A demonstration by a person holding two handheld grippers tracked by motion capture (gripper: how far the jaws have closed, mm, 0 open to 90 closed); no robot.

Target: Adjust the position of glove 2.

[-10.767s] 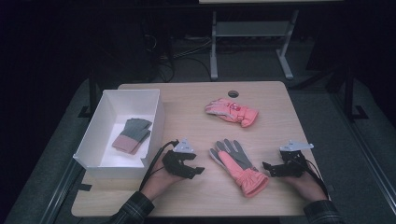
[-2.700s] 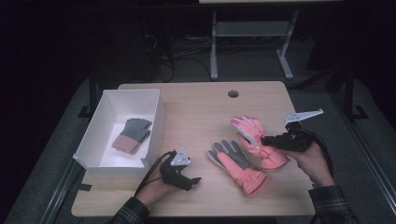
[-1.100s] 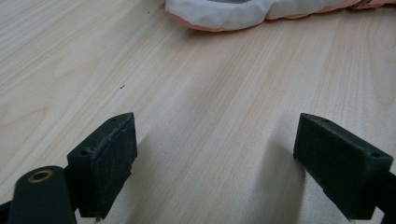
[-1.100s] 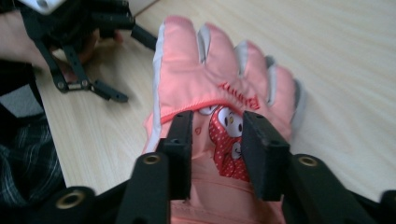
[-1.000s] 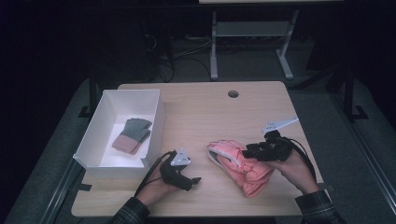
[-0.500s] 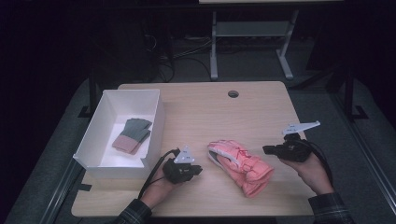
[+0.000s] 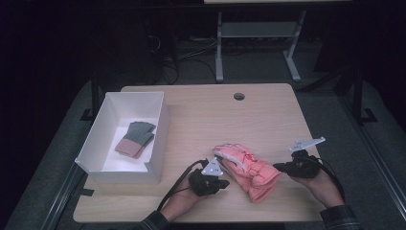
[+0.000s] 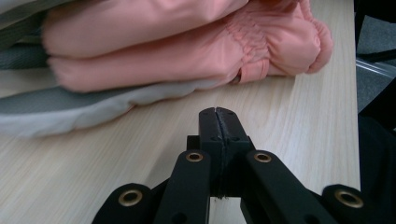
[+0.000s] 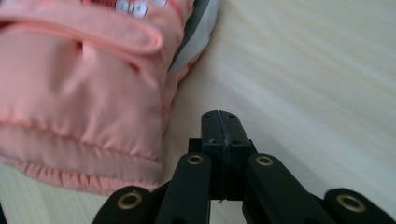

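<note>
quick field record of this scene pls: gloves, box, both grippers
work in hand: pairing pink gloves, stacked on the table
stack: upper glove pink side up, lower glove's grey palm on the wood
left gripper: shut, empty, just short of the stack
right gripper: shut, empty, beside the cuffs
white box: left side of table, holds a folded grey and pink pair
</note>
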